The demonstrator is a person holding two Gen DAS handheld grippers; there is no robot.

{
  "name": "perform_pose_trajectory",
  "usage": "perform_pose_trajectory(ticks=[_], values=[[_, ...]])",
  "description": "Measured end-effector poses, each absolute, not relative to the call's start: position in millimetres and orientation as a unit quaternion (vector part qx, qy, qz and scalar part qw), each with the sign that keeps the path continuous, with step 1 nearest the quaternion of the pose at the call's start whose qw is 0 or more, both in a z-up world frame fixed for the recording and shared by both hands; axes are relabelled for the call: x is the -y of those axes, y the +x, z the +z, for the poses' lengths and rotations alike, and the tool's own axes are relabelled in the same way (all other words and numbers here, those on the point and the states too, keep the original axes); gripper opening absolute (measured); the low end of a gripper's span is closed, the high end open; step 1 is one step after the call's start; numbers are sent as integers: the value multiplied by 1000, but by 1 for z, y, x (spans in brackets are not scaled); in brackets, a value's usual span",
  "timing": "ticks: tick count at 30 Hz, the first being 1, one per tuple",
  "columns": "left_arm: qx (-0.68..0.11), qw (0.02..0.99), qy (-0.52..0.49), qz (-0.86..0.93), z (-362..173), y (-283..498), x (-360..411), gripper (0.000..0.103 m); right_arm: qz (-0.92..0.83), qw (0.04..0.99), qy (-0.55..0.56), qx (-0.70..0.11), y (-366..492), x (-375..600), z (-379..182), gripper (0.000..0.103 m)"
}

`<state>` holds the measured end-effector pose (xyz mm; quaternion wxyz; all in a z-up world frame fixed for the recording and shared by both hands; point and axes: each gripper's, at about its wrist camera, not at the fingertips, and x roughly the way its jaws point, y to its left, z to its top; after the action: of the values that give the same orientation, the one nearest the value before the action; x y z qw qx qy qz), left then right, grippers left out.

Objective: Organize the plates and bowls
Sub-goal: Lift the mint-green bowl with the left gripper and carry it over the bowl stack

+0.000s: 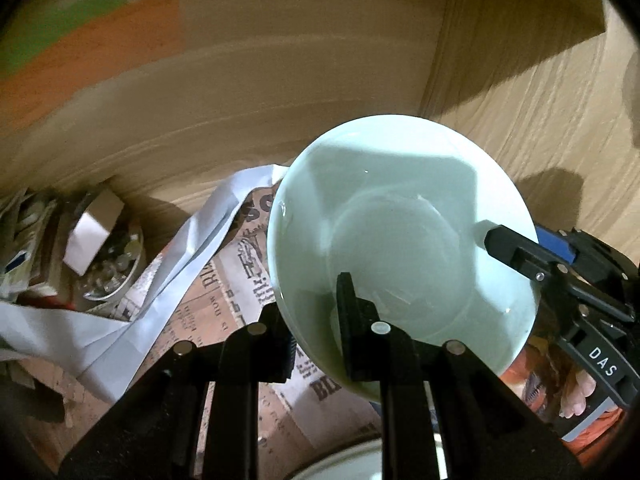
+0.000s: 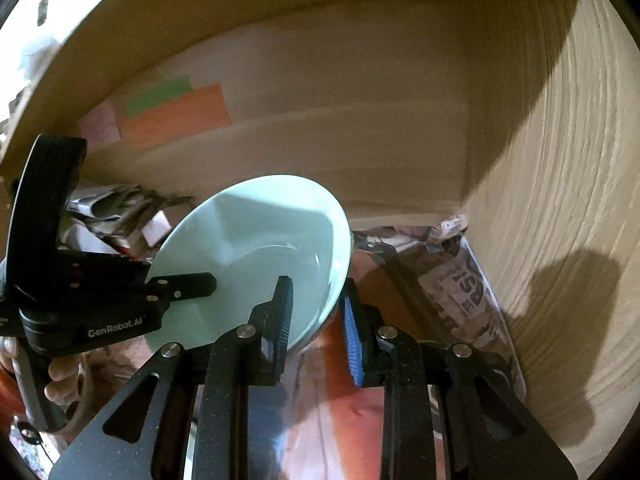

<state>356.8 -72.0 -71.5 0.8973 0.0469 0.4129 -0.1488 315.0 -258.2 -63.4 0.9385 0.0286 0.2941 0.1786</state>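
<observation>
At the far left of the left wrist view a small round dish of odds and ends (image 1: 108, 256) sits among paper clutter, with a white paper strip (image 1: 192, 252) trailing across printed newspaper (image 1: 224, 300) that lines the shelf floor. Right of centre, a pale green bowl (image 1: 400, 236) hangs in the air, tilted so its hollow faces the camera. The left gripper (image 1: 316, 320) is clamped on the bowl's lower rim, one finger inside the hollow and one under the outer wall. At the right edge the right gripper (image 1: 516, 240) pinches the rim on the opposite side.

In the right wrist view the same bowl (image 2: 256, 256) sits left of centre, tipped toward the left. The right gripper (image 2: 316, 316) is closed on its near rim, the wall caught between a black pad and a blue pad (image 2: 354, 344). At the left the other gripper bites the far rim, a hand (image 2: 60, 376) beneath it.

The bowl lies straight ahead of both grippers and between them, so neither is nearer. Judging by the wooden back wall (image 2: 360, 160) and side wall (image 2: 560, 200), it is being carried inside a cupboard; the next move turns on keeping the two rim grips level.
</observation>
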Motion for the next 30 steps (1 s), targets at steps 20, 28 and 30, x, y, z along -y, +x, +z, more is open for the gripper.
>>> perform_pose_trajectory(ticks=[20, 28, 30], values=[[-380, 918, 12, -110, -53, 271, 6, 18, 239, 932, 12, -271, 257, 203, -47, 22], [-376, 923, -1, -84, -55, 238, -24, 18, 261, 926, 5, -271, 237, 176, -49, 22], [-371, 925, -1, -77, -55, 230, -31, 18, 266, 925, 4, -271, 233, 170, -49, 22]])
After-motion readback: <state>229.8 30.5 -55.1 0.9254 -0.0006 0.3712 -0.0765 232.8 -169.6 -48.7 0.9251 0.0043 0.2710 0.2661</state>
